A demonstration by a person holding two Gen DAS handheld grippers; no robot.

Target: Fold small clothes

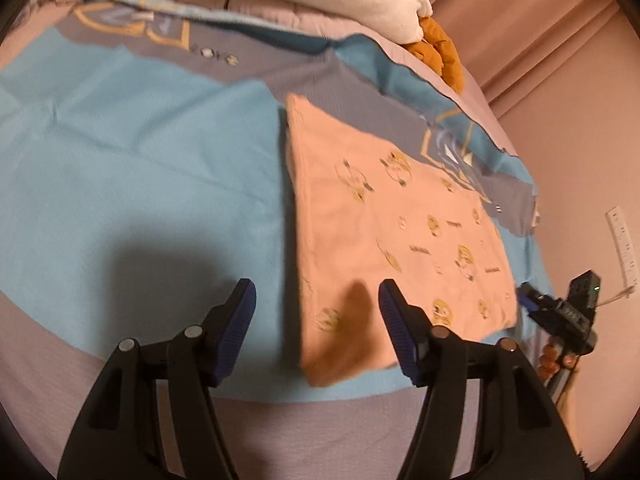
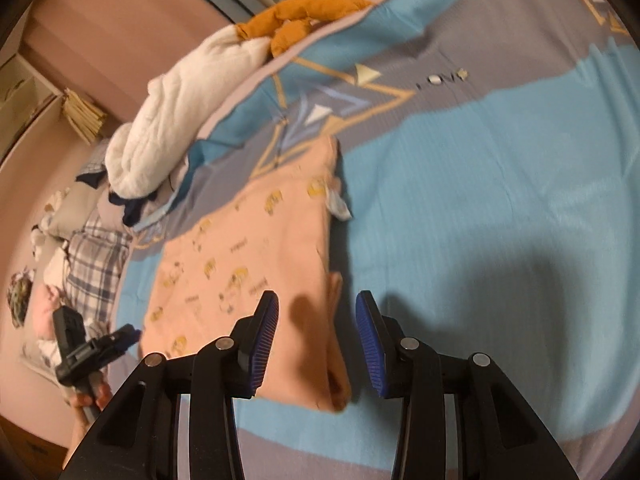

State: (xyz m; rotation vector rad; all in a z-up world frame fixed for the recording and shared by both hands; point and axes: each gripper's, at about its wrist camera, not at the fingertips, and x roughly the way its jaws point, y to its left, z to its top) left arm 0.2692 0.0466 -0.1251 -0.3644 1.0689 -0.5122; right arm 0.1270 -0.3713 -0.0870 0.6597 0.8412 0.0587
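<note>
Surface: bed with a blue and grey bedspread (image 1: pixel 132 168) printed with gold-outlined triangles; pink curtains behind.
Writing: small pale letters on the grey band of the bedspread, too blurred to read with certainty; tiny words between the motifs on the garment, also unreadable.
Garment: peach folded cloth (image 1: pixel 384 232) with yellow cartoon prints, lying flat on the bedspread; in the left wrist view it fills the area from 12 to 4 o'clock of the gripper.
Long axis: runs away from both cameras, near end by the fingertips, far end toward the piled bedding.
Tag: small white label (image 2: pixel 338 204) sticks out from the garment's right edge in the right wrist view.
Pile: white blanket (image 2: pixel 168 128) with an orange cloth (image 2: pixel 304 16) beside it, at 11 o'clock.
Left gripper (image 1: pixel 316 304): fingers spread wide, nothing between them, above the garment's near left corner.
Right gripper (image 2: pixel 317 322): fingers parted, grasping nothing, above the garment's thick folded edge.
</note>
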